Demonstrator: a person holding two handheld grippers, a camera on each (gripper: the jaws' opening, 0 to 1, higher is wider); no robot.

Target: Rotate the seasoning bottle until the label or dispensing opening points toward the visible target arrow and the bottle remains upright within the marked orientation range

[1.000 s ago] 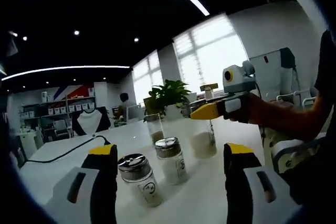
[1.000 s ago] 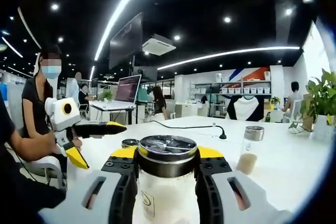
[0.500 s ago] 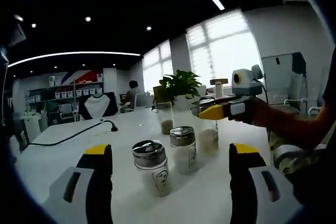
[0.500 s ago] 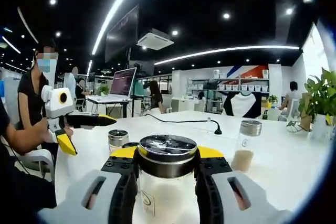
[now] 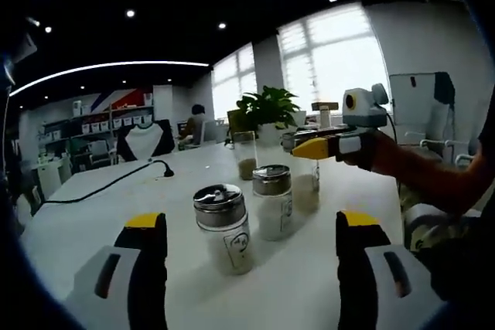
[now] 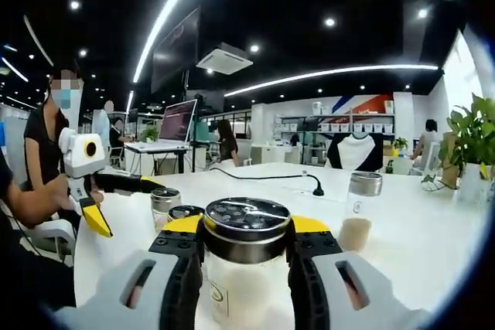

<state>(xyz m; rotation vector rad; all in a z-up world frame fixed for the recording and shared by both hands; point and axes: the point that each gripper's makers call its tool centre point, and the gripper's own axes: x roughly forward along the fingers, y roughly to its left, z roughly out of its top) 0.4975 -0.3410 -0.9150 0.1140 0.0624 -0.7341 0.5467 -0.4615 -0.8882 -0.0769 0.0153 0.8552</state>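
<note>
Right gripper (image 6: 246,256) clamping seasoning bottle (image 6: 246,268) of white granules

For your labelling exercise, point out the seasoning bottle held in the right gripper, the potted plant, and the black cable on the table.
seasoning bottle (image 6: 246,226), right gripper view, on its metal lid
potted plant (image 5: 267,107), left gripper view, on its leaves
black cable (image 5: 100,189), left gripper view, on its middle stretch

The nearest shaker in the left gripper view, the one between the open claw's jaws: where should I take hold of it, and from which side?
Grip the nearest shaker on its clear glass body just under the metal cap, coming straight forward with the left claw. It stands upright and already sits between the open jaws. The second shaker stands close behind to its right, so keep the jaws level and stop short of it.
</note>
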